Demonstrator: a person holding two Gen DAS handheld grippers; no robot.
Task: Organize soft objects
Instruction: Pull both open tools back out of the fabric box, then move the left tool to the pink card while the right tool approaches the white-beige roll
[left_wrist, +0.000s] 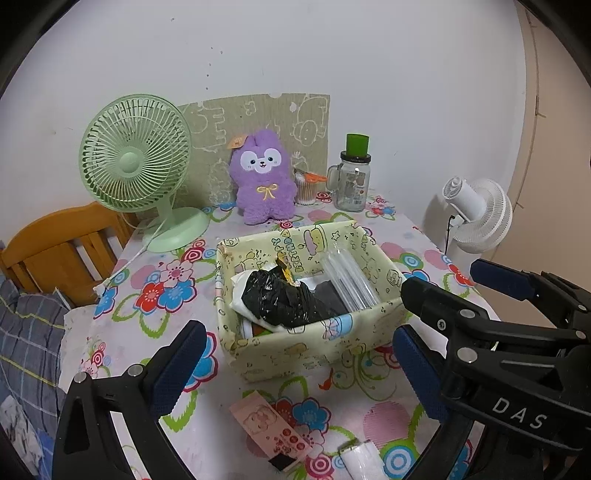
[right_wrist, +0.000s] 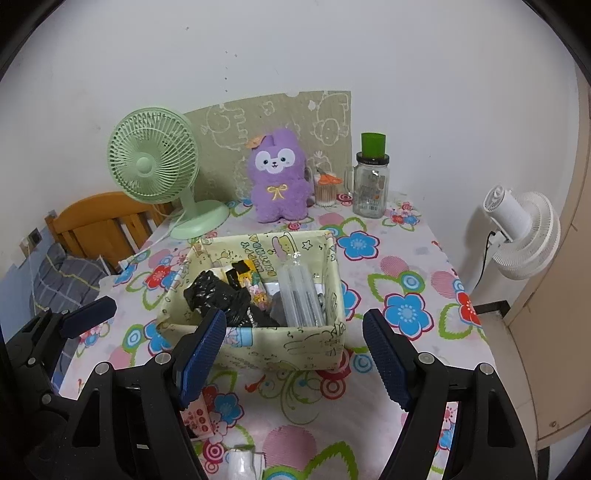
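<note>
Straight ahead of our left gripper (left_wrist: 295, 369) sits the box (left_wrist: 295, 354) on the table (left_wrist: 155, 325), with a bag (left_wrist: 284, 299) and a tube (left_wrist: 347, 280) lying in it, the tube to the bag's right. Beyond the box the plush (left_wrist: 264, 177) stands against the wall. Left of the plush is a fan (left_wrist: 135, 166); right of it a jar (left_wrist: 351, 181). A packet (left_wrist: 269, 428) lies on the table between our fingers and the box. Our right gripper (right_wrist: 295, 354) also faces the box (right_wrist: 258, 343), and a second fan (right_wrist: 524, 236) stands off the table to its right.
</note>
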